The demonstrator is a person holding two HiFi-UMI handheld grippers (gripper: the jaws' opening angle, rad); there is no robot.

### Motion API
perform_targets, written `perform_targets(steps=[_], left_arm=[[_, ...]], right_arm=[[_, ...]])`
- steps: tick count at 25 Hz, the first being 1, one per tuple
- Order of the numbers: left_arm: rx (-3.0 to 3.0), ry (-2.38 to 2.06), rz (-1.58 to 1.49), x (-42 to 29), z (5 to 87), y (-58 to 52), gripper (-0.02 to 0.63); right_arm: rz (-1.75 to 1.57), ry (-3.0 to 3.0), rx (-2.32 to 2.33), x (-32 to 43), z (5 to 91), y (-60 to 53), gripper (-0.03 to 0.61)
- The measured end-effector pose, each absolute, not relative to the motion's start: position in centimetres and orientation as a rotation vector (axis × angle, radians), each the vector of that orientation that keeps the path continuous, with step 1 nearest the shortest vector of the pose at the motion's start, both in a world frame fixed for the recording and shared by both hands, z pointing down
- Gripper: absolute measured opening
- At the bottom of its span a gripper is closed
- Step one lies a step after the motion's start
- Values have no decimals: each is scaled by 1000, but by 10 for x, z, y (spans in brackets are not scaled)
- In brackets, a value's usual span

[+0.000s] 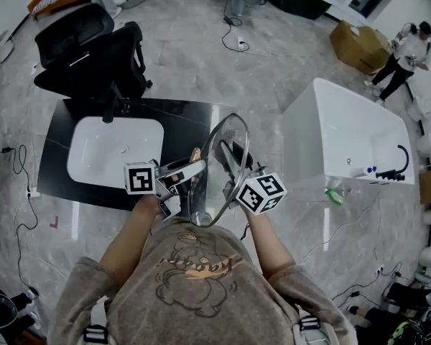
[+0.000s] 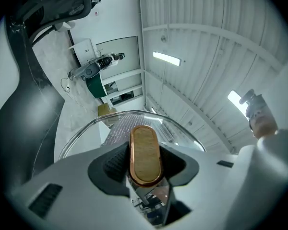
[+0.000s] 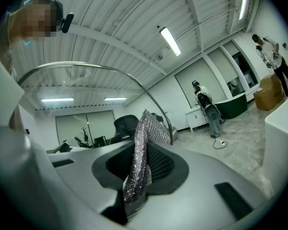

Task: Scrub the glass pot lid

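Note:
The glass pot lid (image 1: 220,144) stands on edge in front of the person's chest, its metal rim (image 2: 81,131) arching across the left gripper view. My left gripper (image 1: 181,179) is shut on the lid's oval wood-and-copper handle (image 2: 145,155), which fills the gap between its jaws (image 2: 145,163). My right gripper (image 1: 235,165) is on the lid's other side, shut on a silvery scrub cloth (image 3: 140,152). The cloth's upper end lies against the glass just under the rim (image 3: 91,67). Through the glass, the cloth (image 2: 126,127) shows in the left gripper view.
Below the grippers lies a black counter (image 1: 183,117) with a white sink basin (image 1: 82,131). A black office chair (image 1: 93,49) stands behind it. A white bathtub (image 1: 345,131) is to the right, with a cardboard box (image 1: 359,45) and a person (image 1: 406,56) beyond it.

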State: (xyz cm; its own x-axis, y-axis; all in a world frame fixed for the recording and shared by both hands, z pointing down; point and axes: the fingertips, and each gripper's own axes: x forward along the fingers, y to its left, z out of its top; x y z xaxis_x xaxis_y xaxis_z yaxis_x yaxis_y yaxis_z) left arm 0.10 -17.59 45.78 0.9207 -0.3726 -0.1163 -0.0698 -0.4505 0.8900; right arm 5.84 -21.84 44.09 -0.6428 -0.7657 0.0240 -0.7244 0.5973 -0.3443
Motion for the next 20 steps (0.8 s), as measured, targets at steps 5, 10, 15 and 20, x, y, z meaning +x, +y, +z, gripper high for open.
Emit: perform_targets(steps=[5,10,15,20], left_arm=[[1910,-254,-467,1,448,-177,179],[1898,-252,-513,-1,445,-179,179],[1882,-251,-558,-7,442,-183,179],[1859,-263,-588,-14,445,-188,179]], right_arm=[[-481,2733,-1246,47,450,-224,80],[-548,2789,-1245,36,477,-224,80],[-674,2825,-1224,26,510,-219,80],[-755,2868,-1168,16,534,-206,80]])
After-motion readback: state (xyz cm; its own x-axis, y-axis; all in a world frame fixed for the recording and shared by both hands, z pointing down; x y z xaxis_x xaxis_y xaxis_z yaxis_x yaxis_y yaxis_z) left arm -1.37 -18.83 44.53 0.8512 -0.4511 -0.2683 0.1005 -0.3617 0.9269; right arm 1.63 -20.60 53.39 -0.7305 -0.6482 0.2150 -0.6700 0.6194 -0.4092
